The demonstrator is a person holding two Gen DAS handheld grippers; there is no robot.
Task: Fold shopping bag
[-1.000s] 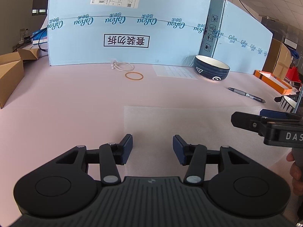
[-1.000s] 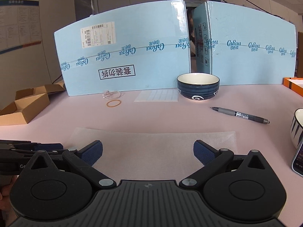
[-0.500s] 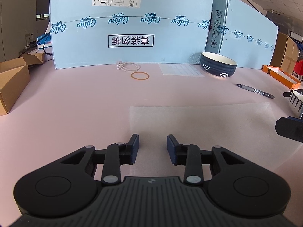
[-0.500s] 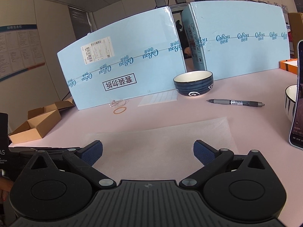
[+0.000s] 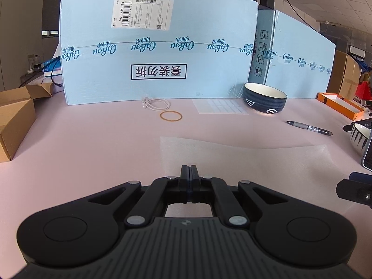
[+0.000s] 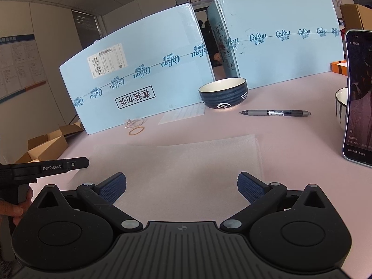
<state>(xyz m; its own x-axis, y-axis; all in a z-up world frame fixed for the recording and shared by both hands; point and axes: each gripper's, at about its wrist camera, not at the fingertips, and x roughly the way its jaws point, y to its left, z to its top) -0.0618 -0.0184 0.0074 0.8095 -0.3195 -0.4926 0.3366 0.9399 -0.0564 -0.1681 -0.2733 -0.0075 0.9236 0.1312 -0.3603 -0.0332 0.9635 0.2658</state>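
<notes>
Translucent white, the shopping bag (image 6: pixel 176 160) lies flat on the pink table (image 5: pixel 93 144). Left gripper (image 5: pixel 190 171) jaws are together at its near edge; whether they pinch it is unclear. Right gripper (image 6: pixel 181 187) jaws stand wide apart.

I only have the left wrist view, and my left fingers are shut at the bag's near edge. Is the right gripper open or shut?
Observer: Open. The right wrist view shows the right gripper with its jaws wide apart over the shopping bag, nothing between them.
Operator: What's the dark slab at my right edge?
Observer: A phone, standing upright with its screen lit, in front of a striped bowl.
Operator: Where's my left tip from there?
Observer: The left gripper reaches the bag's near left corner.
</notes>
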